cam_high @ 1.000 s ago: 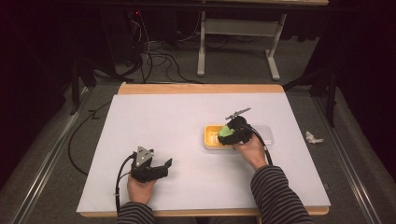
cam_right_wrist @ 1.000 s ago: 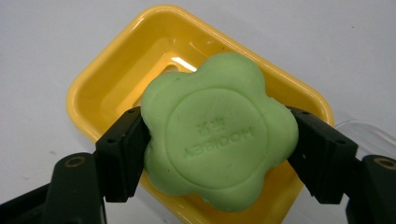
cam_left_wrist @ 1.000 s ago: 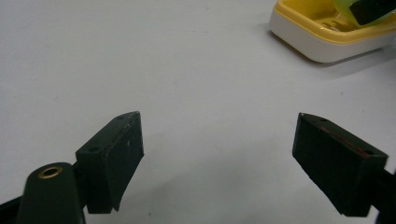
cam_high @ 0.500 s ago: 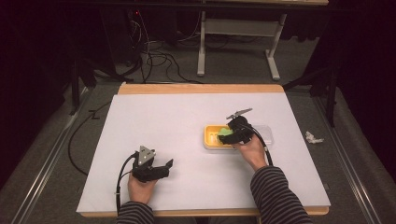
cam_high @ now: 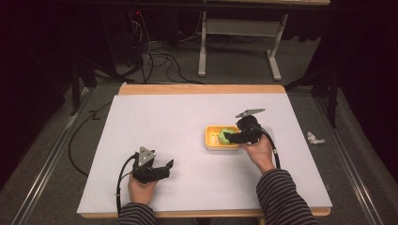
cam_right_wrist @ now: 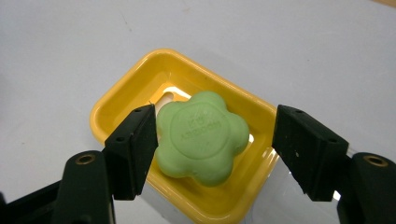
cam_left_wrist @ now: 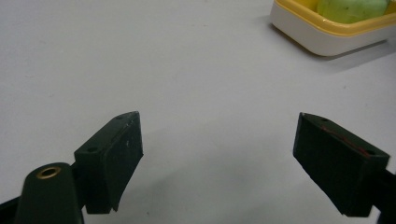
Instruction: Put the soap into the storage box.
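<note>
A green flower-shaped bar of soap (cam_right_wrist: 201,137) lies tilted in a yellow rectangular plastic dish (cam_right_wrist: 116,107), stamped face up. The right gripper (cam_right_wrist: 212,140) has been closing around it; one pad touches, the other stands clear. The left gripper (cam_left_wrist: 219,154) gapes empty.

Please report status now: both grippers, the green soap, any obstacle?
Left gripper open, idle. Right gripper closing around green soap in yellow dish; one gap remains. No obstacle.
</note>
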`<control>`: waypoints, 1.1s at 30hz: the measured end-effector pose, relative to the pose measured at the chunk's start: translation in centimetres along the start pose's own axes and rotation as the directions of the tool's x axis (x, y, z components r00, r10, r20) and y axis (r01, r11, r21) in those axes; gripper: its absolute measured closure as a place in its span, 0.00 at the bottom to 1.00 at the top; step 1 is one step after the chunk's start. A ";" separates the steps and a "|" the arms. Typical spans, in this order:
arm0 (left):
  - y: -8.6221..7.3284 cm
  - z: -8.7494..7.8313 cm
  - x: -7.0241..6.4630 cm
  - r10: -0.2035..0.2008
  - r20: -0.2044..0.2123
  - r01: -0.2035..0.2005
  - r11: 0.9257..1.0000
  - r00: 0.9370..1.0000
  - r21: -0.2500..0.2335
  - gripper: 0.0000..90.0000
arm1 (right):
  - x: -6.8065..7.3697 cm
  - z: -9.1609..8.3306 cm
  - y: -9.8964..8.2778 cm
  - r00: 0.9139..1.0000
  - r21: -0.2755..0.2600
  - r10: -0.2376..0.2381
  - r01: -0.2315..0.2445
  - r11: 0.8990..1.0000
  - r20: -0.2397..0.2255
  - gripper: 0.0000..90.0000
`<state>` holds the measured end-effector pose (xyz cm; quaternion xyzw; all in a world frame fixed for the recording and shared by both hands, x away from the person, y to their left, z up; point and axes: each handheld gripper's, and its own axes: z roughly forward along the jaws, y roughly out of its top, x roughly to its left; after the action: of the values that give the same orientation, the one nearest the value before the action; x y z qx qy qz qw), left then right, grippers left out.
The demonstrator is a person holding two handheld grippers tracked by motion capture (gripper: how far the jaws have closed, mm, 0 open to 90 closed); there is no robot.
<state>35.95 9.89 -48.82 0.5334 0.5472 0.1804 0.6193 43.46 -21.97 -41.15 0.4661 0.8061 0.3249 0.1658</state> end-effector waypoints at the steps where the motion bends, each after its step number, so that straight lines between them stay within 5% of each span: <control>1: 0.0 0.0 0.0 -0.001 -0.001 0.001 1.000 1.000 0.000 0.18 | 0.0 -0.2 0.0 1.000 -0.005 -0.002 0.002 1.000 -0.001 0.36; 33: -0.1 0.0 -0.1 0.003 0.000 -0.003 1.000 1.000 -0.002 0.19 | -1.5 -5.8 -1.2 0.999 -0.154 0.026 -0.029 0.988 -0.018 0.38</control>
<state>35.93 9.77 -48.84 0.5337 0.5462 0.1817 0.6195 40.11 -25.80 -37.72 0.4604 0.7732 0.3923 0.1906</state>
